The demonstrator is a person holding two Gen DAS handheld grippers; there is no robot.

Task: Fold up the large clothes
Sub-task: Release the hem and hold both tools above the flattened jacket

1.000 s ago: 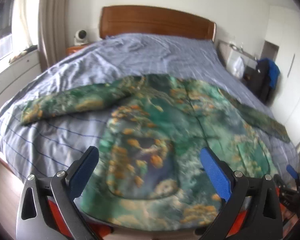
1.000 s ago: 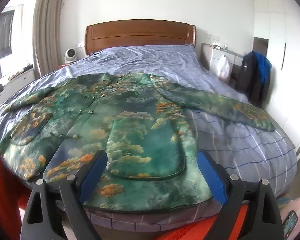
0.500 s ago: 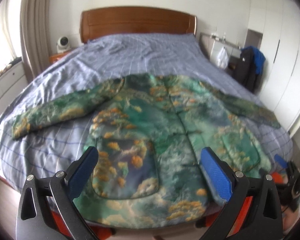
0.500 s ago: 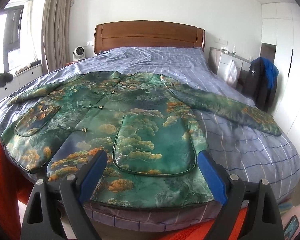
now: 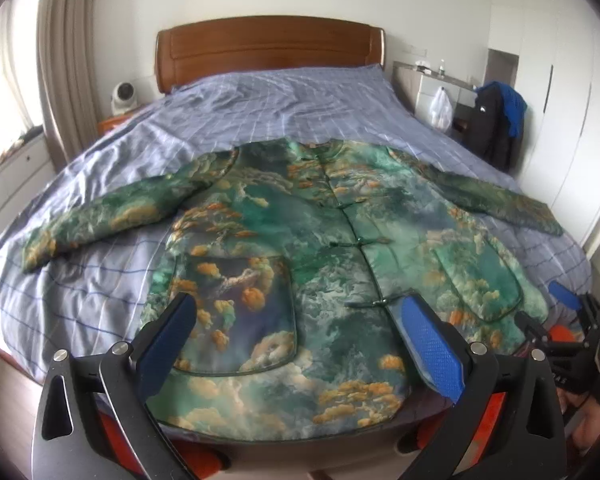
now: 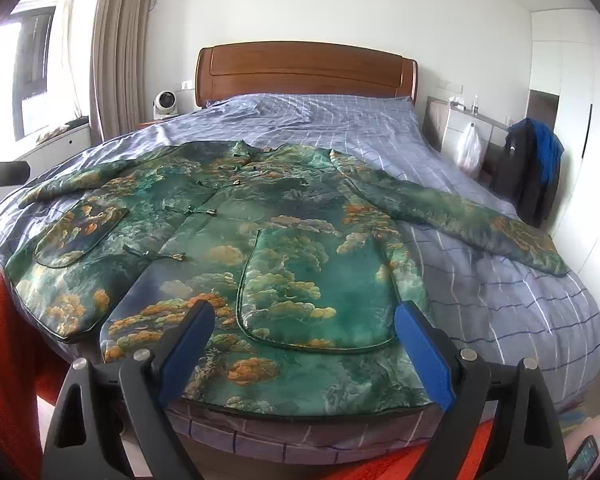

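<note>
Looking over the foot of the bed [image 6: 520, 312], I have the green padded jacket [image 5: 324, 256] spread flat, front up, sleeves reaching out toward nine and three o'clock. Both my tools are spread wide and grasping nothing: left gripper [image 5: 306, 342] and right gripper [image 6: 304, 346] hover short of the hem at six o'clock. I judge the quilted satin soft, fairly light, bulky and slippery, so I'd pinch a sleeve cuff or a hem corner, where the thick edge gives purchase.
</note>
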